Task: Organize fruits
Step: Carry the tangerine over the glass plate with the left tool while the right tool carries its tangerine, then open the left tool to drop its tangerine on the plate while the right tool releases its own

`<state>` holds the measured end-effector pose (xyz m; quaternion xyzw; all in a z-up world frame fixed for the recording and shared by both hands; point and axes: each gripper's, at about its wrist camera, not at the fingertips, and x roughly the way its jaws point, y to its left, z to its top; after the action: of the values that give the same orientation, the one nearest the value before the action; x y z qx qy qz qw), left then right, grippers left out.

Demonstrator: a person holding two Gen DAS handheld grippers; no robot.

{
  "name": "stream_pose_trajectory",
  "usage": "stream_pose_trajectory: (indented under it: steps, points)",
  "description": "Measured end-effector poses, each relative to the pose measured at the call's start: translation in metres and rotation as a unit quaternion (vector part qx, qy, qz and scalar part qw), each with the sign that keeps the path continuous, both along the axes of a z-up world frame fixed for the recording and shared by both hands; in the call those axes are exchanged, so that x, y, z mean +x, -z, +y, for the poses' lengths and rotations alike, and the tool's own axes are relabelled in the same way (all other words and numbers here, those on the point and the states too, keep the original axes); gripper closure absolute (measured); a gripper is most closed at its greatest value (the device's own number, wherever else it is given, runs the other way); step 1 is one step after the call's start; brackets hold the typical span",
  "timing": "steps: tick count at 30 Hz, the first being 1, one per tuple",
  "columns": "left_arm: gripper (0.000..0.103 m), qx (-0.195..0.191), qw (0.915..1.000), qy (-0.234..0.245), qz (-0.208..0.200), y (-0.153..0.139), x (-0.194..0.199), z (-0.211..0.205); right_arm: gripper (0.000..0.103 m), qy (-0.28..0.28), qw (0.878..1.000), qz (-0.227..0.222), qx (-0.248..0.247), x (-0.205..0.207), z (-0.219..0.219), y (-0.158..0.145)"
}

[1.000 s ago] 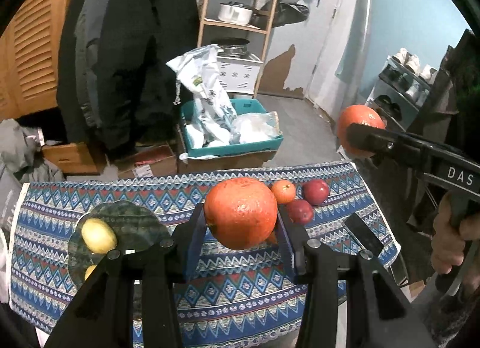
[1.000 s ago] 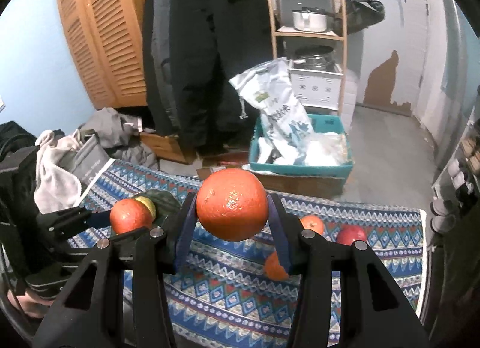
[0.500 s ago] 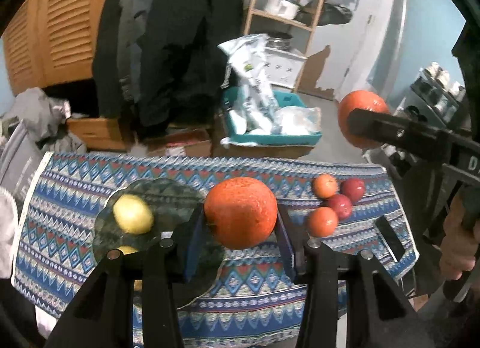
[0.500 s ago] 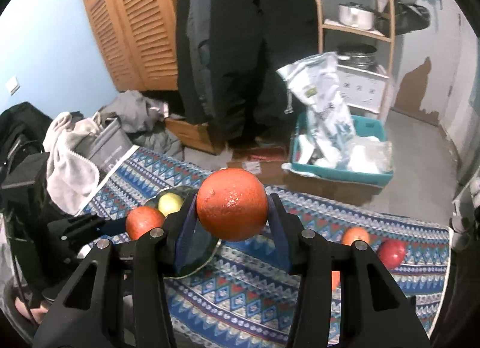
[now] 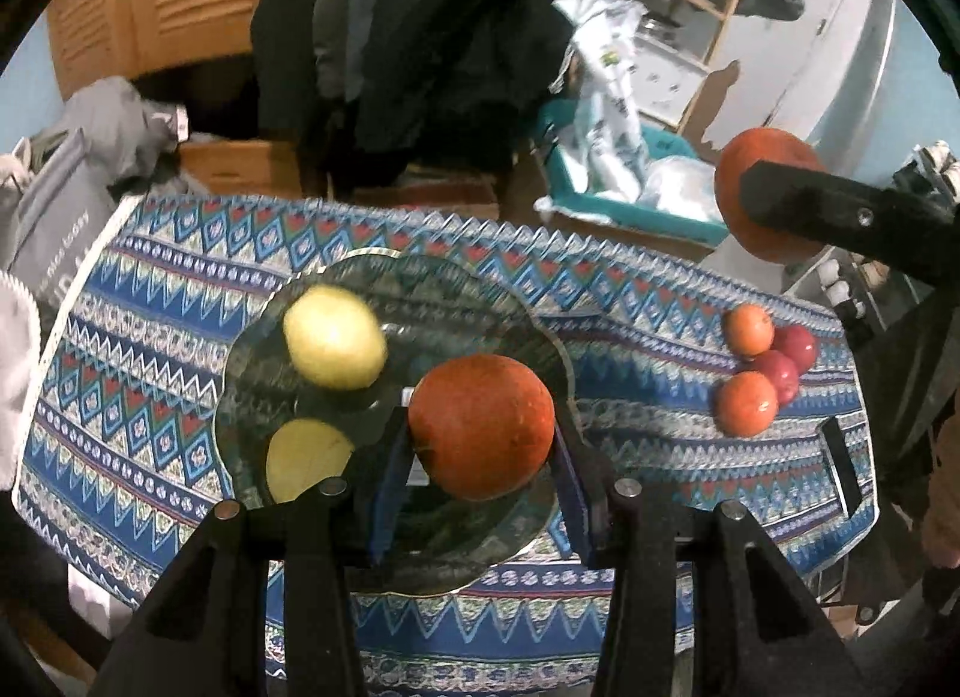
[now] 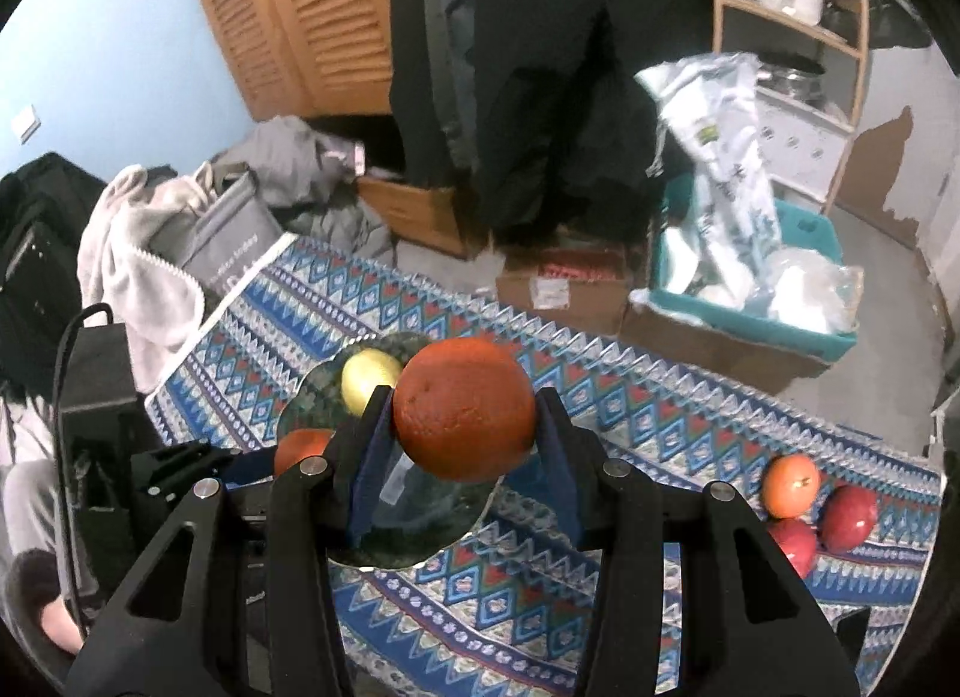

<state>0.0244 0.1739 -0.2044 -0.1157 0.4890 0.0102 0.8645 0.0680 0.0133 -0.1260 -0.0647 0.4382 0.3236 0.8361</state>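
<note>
Left tool: clamped on a large orange, held above the dark glass plate. Right tool: gripping a second orange over the same plate. On the plate: two yellow fruits. On the patterned tabletop, well apart: small oranges touching red apples.
</note>
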Motion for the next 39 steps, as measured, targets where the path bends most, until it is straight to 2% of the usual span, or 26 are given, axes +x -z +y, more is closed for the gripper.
stream_pose_trajectory:
  steps: [8, 14, 25, 33, 36, 39]
  points:
    - [0.057, -0.013, 0.9984, -0.014, 0.052, 0.042, 0.004, 0.011, 0.057, -0.015, 0.999, 0.041, -0.018, 0.007, 0.024, 0.036]
    - [0.057, -0.013, 0.9974, -0.014, 0.069, 0.054, 0.005, 0.011, 0.057, -0.020, 0.997, 0.060, -0.036, 0.008, 0.030, 0.057]
    - [0.054, -0.015, 0.9966, -0.021, 0.078, 0.058, 0.007, 0.013, 0.057, -0.024, 0.995, 0.080, -0.049, 0.007, 0.035, 0.075]
    - [0.052, -0.015, 0.9973, -0.034, 0.063, 0.039, -0.003, 0.024, 0.057, -0.030, 0.992, 0.111, -0.056, 0.011, 0.042, 0.095]
    - [0.046, -0.004, 0.9977, -0.043, 0.052, 0.031, -0.008, 0.029, 0.057, -0.033, 0.990, 0.122, -0.062, 0.012, 0.047, 0.104]
    - [0.045, 0.004, 0.9976, -0.051, 0.047, 0.028, -0.011, 0.033, 0.057, -0.036, 0.988, 0.133, -0.070, 0.012, 0.052, 0.115]
